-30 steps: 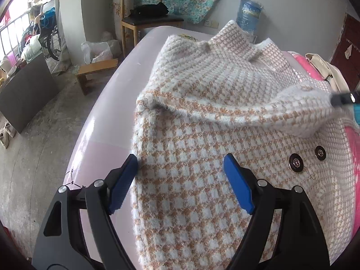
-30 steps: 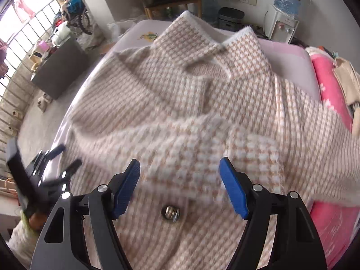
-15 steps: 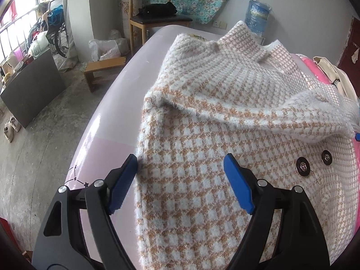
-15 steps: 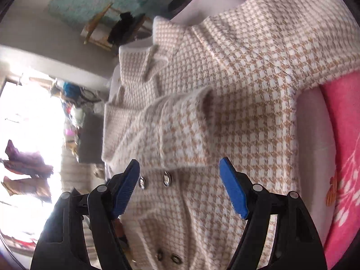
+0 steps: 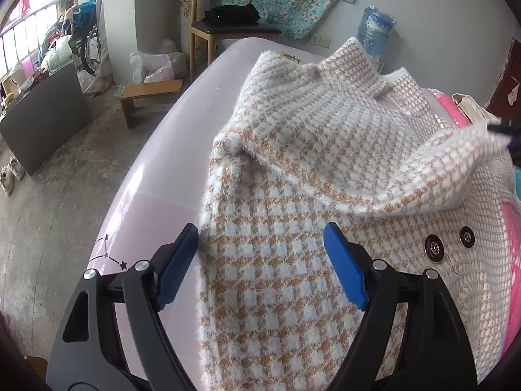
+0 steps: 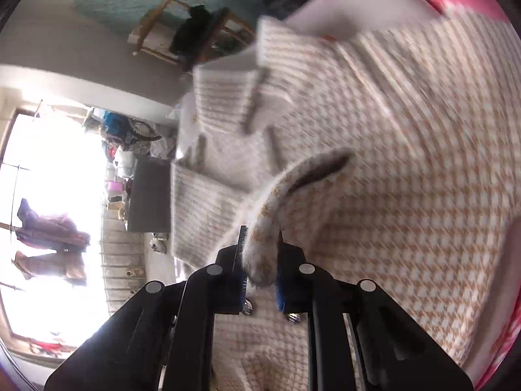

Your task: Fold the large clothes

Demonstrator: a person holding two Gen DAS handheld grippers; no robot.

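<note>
Left wrist view: I see one fuzzy tan-and-white houndstooth knit coat [image 5: 302, 195] spread on the pale pink bed sheet [image 5: 162, 176]. My left gripper [image 5: 260, 260] hangs over the coat's near edge, its two blue pads [image 5: 342, 270] standing wide apart with nothing between them. I count two dark round buttons [image 5: 432, 248] at the right. One sleeve cuff [image 5: 469, 150] is lifted toward the right edge. One wooden chair [image 5: 224, 29] and one blue water jug [image 5: 374, 32] stand behind.

Right wrist view, blurred: my right gripper [image 6: 260, 260] has its jaws closing on that one sleeve cuff [image 6: 263, 234], pinched between the two fingers. The coat lies beneath.
</note>
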